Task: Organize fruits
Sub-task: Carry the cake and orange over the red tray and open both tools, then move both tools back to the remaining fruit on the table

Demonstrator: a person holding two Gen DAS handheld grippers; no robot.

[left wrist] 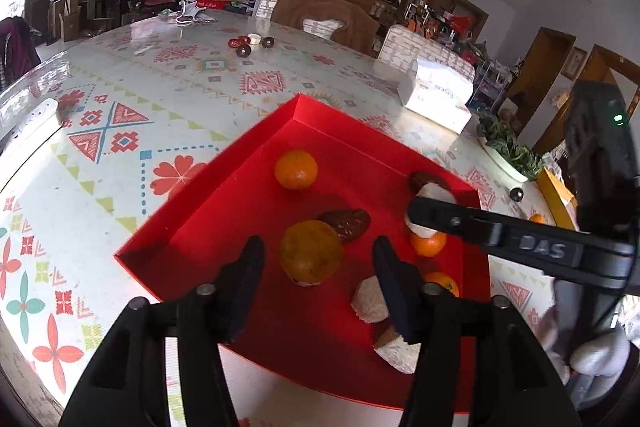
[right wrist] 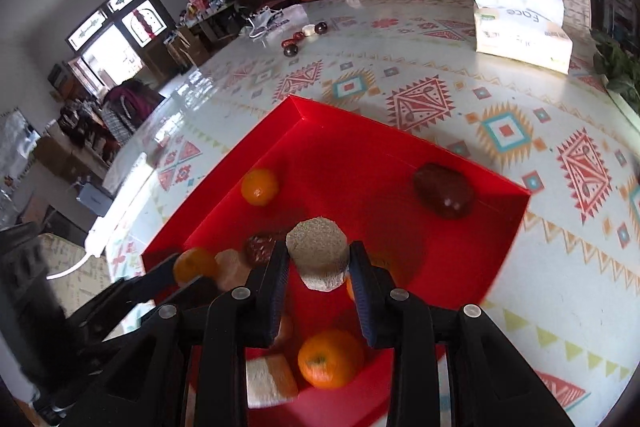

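A red tray [left wrist: 200, 211] on the patterned table holds oranges, dark red fruits and white foam-netted fruits. My left gripper [left wrist: 316, 261] is open low over the tray. A dull orange [left wrist: 311, 257] lies between its fingers with a gap on each side, and a dark red fruit [left wrist: 346, 223] lies just behind it. My right gripper [right wrist: 319, 263] is shut on a foam-netted fruit [right wrist: 318, 253] above the tray [right wrist: 440, 155]. In the left wrist view it reaches in from the right [left wrist: 424, 217] over another orange [left wrist: 428, 243].
A tissue pack [left wrist: 438, 95] and a potted plant [left wrist: 506, 147] stand past the tray on the right. Several small dark fruits [left wrist: 250, 45] lie far across the table. A white power strip [left wrist: 28, 119] is at the left edge. Chairs stand behind the table.
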